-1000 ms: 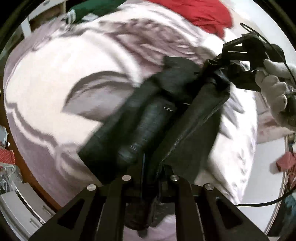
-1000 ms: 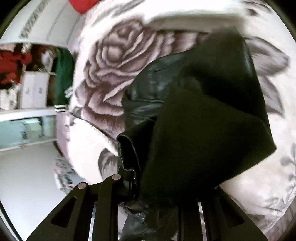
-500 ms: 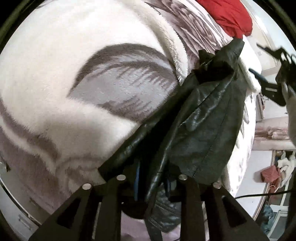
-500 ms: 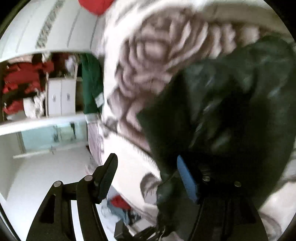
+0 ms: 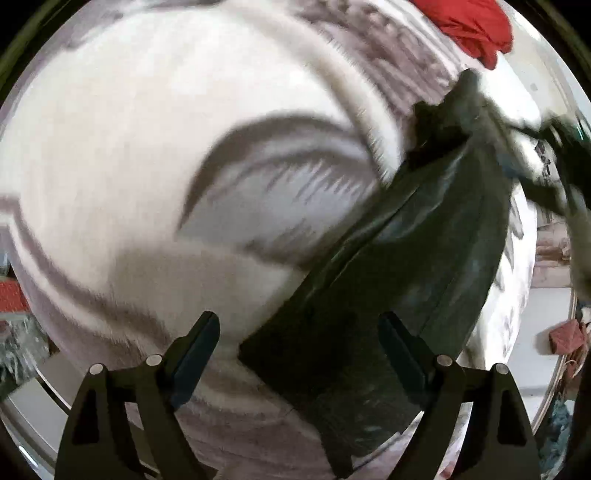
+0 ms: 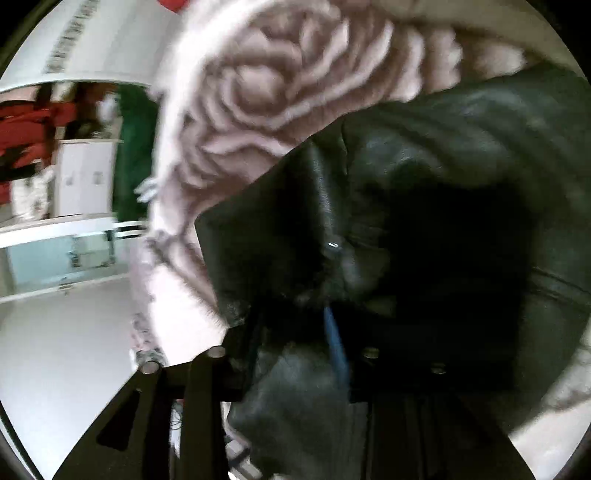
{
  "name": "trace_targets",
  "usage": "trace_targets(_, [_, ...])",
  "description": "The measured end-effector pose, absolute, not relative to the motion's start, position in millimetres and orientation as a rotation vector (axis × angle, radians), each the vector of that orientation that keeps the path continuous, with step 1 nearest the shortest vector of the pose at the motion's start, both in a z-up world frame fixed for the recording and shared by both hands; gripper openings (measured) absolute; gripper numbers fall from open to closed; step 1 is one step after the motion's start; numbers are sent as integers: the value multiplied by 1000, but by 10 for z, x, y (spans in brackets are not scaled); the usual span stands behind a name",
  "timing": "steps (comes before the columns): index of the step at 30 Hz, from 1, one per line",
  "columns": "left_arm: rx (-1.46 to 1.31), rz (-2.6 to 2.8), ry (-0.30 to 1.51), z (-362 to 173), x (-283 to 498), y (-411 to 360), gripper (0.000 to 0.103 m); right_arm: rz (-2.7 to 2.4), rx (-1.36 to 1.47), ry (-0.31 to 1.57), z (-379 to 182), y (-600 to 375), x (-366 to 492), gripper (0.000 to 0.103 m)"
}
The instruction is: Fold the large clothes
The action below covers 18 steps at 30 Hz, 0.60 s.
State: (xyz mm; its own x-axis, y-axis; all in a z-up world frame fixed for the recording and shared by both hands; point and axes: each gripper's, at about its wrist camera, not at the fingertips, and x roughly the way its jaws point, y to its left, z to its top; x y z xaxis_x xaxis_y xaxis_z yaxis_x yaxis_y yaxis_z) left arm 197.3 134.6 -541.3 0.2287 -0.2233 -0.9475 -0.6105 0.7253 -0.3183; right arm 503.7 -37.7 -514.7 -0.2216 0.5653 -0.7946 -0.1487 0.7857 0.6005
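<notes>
Black leather jacket is bunched up on the white and grey floral blanket. Left gripper is spread wide with nothing pinched, right gripper is clamped on the jacket's edge. Red cloth sits way off at the top.

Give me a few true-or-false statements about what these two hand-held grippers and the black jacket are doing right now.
1. The left hand-held gripper is open, its fingers spread. True.
2. The black leather jacket lies on a bare wooden table. False: it lies on a white fleece blanket with a grey flower pattern.
3. The right hand-held gripper is clamped on the jacket. True: black leather is bunched between its fingers.
4. A blue garment lies at the far end of the blanket. False: the garment there is red.
</notes>
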Motion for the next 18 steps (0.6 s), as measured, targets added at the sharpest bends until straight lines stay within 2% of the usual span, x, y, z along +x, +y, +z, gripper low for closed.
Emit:
trace_targets(1, [-751,296,1333,-5350,2069,1335,87,663,330,1655,-5034,-572,5027,65])
trace_targets(3, [-724,274,1293,-5227,2319,1312,87,599,314,1615,-4811,-1061,5023,66])
trace_targets(7, [-655,248,1228,-5214,2990,1278,87,487,260,1623,-4815,-1812,5076,66])
trace_targets(10, [-598,275,1265,-5498,3451,1303,90,497,331,1666,-5160,-1971,5138,68])
trace_targets(11, [-573,289,1320,-5696,3610,1315,92,538,368,1664,-5290,-1941,5183,77])
trace_targets(12, [-570,293,1369,-5902,3713,1340,95,580,395,1649,-5450,-1878,5235,82])
trace_targets(13, [-579,293,1382,-6000,3713,1403,103,585,403,1633,-5592,-1844,5305,82])
trace_targets(14, [-612,279,1373,-6089,3709,1442,103,580,417,1630,-5736,-1807,5378,82])
trace_targets(17, [-632,256,1357,-6053,3629,1483,103,601,564,1705,-6116,-1748,5492,92])
trace_targets(18, [-632,262,1358,-6014,3592,1490,103,594,619,1705,-6160,-1759,5513,91])
